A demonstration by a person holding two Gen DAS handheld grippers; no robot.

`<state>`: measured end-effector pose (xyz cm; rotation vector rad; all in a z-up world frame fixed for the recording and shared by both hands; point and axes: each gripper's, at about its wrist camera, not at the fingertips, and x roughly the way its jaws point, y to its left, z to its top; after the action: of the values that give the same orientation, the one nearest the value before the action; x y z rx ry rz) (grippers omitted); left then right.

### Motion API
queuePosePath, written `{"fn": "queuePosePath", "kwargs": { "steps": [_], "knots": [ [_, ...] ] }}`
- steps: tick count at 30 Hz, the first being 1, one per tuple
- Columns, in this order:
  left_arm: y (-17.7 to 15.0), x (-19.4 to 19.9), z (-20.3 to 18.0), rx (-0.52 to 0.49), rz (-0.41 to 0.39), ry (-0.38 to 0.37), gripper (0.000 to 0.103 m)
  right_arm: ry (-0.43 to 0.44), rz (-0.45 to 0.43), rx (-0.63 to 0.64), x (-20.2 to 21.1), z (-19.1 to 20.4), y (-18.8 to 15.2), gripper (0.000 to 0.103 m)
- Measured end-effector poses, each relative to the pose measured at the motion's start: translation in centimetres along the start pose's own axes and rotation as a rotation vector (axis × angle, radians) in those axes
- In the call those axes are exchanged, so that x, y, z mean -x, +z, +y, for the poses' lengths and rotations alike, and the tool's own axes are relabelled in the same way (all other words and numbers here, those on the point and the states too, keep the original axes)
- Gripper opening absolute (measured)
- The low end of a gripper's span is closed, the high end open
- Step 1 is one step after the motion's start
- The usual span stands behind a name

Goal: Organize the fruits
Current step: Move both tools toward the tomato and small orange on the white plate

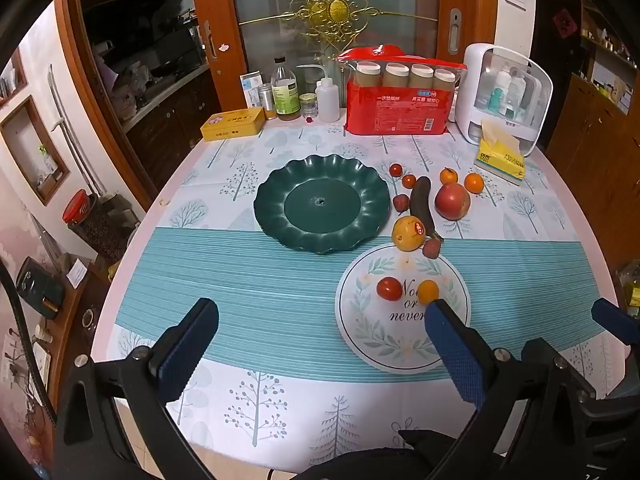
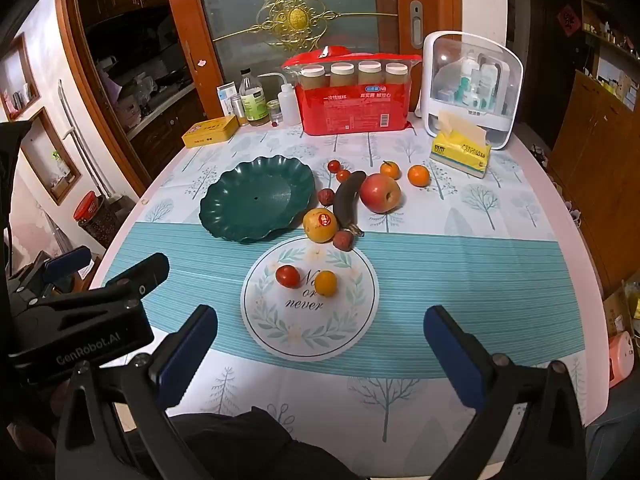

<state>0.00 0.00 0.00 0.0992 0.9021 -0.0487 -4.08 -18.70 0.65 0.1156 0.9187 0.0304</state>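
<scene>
A dark green scalloped plate (image 1: 272, 200) (image 2: 224, 204) sits empty mid-table. A white round plate (image 1: 360, 328) (image 2: 280, 328) in front holds a red tomato (image 1: 389, 288) (image 2: 287, 276) and a small orange fruit (image 1: 428, 291) (image 2: 325, 283). Behind it lie a yellow-orange fruit with a sticker (image 1: 408, 233) (image 2: 319, 225), a dark banana (image 1: 421, 200) (image 2: 347, 200), a red apple (image 1: 452, 201) (image 2: 380, 193), two tangerines (image 1: 474, 183) (image 2: 418, 175), two cherry tomatoes (image 1: 409, 181) (image 2: 343, 175) and two dark red fruits (image 1: 432, 248) (image 2: 343, 241). My left gripper (image 1: 320, 344) and right gripper (image 2: 320, 344) are open and empty, above the table's near edge.
At the back stand a yellow tin (image 1: 232, 123), bottles (image 1: 285, 92), a red cup package (image 1: 400, 96), a white storage box (image 1: 504, 96) and a yellow tissue pack (image 1: 500, 156). The left gripper's body (image 2: 80, 312) shows at the left of the right wrist view.
</scene>
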Motion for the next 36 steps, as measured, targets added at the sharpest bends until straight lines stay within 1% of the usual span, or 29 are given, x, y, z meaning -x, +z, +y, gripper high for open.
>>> {"fn": "queuePosePath", "kwargs": {
  "steps": [17,18,19,28,36],
  "knots": [
    [0.1,-0.2,-0.6,-0.009,0.0,-0.021,0.103,0.003,0.008,-0.023,-0.3,0.2,-0.1,0.103],
    [0.2,-0.1,0.5,-0.006,0.001,-0.034,0.103,0.002,0.008,-0.026,-0.3,0.3,-0.2,0.103],
    [0.3,-0.3,0.8,-0.009,0.002,-0.04,0.103,0.001,0.008,-0.029,-0.5,0.3,-0.4,0.103],
    [0.8,-1.3,2.0,-0.045,0.005,-0.082,0.103,-0.022,-0.012,-0.06,-0.7,1.7,-0.6,0.103],
    [0.7,-2.5,2.8,-0.097,0.018,-0.172,0.103,-0.06,-0.043,-0.105,-0.7,2.7,-1.3,0.103]
  ]
}}
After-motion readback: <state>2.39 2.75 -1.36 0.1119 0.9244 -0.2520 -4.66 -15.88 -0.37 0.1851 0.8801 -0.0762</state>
